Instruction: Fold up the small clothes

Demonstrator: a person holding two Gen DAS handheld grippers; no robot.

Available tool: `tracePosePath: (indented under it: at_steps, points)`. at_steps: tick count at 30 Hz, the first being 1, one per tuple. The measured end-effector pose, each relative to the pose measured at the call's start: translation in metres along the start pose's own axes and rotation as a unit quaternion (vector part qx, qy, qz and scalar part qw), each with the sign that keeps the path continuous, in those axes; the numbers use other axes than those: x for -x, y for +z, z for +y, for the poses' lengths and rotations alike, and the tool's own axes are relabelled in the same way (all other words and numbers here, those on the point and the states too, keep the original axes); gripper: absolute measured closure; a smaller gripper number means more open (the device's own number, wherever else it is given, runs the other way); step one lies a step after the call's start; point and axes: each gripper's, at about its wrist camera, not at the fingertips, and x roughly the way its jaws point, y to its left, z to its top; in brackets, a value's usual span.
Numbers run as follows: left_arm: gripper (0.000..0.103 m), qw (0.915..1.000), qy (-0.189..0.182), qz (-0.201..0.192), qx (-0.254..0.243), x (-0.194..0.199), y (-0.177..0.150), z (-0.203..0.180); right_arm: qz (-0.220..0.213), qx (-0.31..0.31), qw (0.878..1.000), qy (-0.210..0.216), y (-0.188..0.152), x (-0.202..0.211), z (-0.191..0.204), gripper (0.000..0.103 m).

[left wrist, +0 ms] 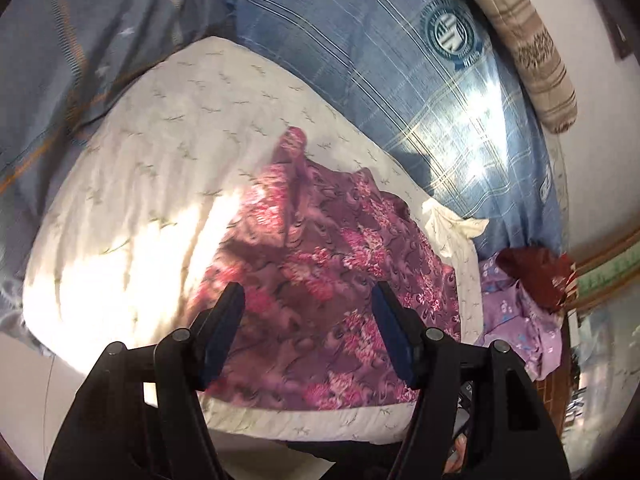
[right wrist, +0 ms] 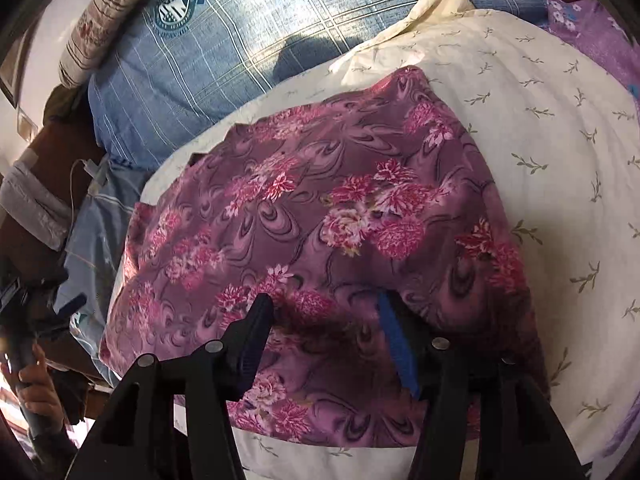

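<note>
Black gripper fingers with blue pads fill the foreground of both wrist views. Left gripper (left wrist: 308, 300): released, jaws spread, nothing between the pads, hanging over the near edge of the purple floral garment (left wrist: 320, 280). Right gripper (right wrist: 324, 312): likewise spread and empty, hovering just above the same cloth, right pad close to a raised fold, contact unclear. Spread over the cream pillow (left wrist: 140, 200), probably as a raised, smooth folding surface on the bed. Blue plaid bedding (left wrist: 360, 60) behind; lilac cloth (left wrist: 516, 312) heaped aside, likely waiting its turn. Both pitched steeply down at the garment from the near side, side by side. Hand (right wrist: 38, 392) gripping the left tool's handle, low at the right view's edge.
</note>
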Motion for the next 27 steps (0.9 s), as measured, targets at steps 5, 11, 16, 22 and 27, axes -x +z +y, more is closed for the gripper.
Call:
tracePosePath:
  at_steps: [5, 11, 16, 22, 27]
  points:
    - [0.035, 0.9988, 0.017, 0.007, 0.046, 0.0, -0.008, 0.032, -0.017, -0.005, 1.0, 0.006, 0.002, 0.011, 0.01, 0.043]
    - [0.035, 0.9976, -0.005, 0.032, 0.061, -0.004, -0.027, 0.05, -0.02, 0.029, 0.998, 0.047, 0.032, 0.014, 0.044, 0.043]
    - [0.031, 0.9986, -0.012, 0.049, 0.017, -0.005, -0.045, 0.046, 0.047, 0.142, 0.982, 0.117, 0.073, -0.029, 0.13, 0.039]
    - [0.029, 0.9964, 0.016, 0.071, -0.044, -0.02, -0.056, 0.039, 0.088, 0.197, 0.968, 0.128, 0.11, -0.114, 0.226, 0.038]
    - [0.029, 0.994, 0.008, 0.088, -0.065, -0.029, -0.062, 0.042, 0.112, 0.258, 0.95, 0.132, 0.11, -0.176, 0.296, 0.038]
